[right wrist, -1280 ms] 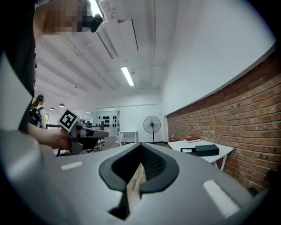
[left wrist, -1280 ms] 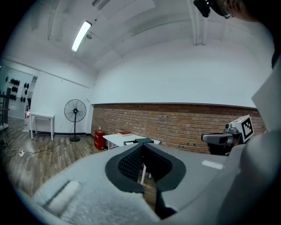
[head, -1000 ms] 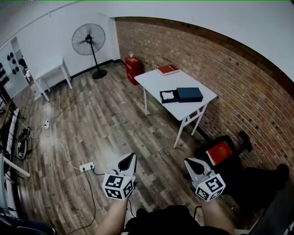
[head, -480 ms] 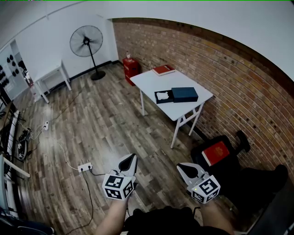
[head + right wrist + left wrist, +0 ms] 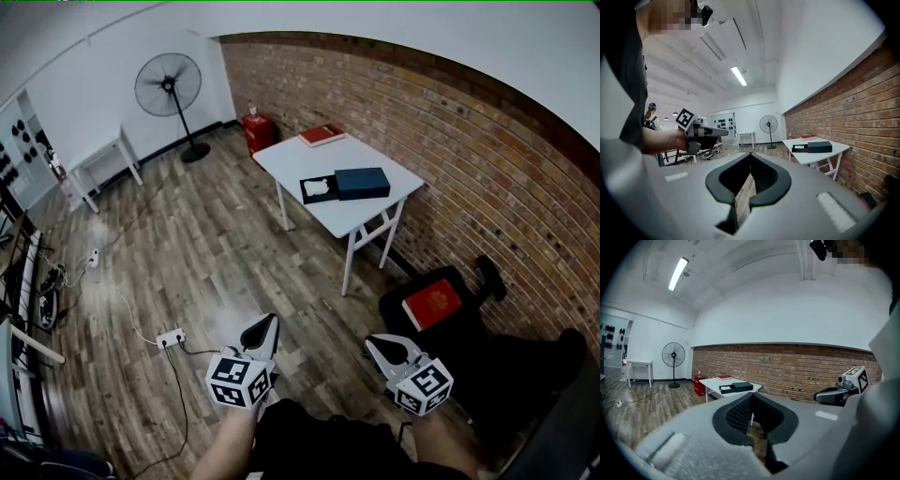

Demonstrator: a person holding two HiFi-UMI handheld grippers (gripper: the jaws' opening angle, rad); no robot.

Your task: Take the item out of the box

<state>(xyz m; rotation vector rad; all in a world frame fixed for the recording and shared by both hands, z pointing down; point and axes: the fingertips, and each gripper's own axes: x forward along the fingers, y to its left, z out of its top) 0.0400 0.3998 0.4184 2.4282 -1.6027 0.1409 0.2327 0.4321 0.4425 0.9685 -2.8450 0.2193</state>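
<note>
A white folding table (image 5: 370,210) stands by the brick wall, well ahead of me. On it lies an open black box (image 5: 307,198) with a white item (image 5: 319,187) inside, and the dark blue lid (image 5: 362,183) lies right beside it. Both grippers hang low in front of my body, far from the table. The left gripper (image 5: 269,321) is shut and empty, and so is the right gripper (image 5: 373,342). The box (image 5: 736,387) is small and distant beyond the left gripper (image 5: 751,398). In the right gripper view, the box (image 5: 812,147) lies past the right gripper (image 5: 750,155).
A red book (image 5: 322,135) lies at the table's far end. A black chair (image 5: 461,328) with a red book (image 5: 431,304) sits near my right side. A standing fan (image 5: 169,86), a red canister (image 5: 257,131), a small white table (image 5: 98,157) and a power strip (image 5: 171,337) with cables are on the wooden floor.
The table and box have slid left and up in the head view as I shift. The right gripper has drifted slightly left. Both grippers stay shut.
</note>
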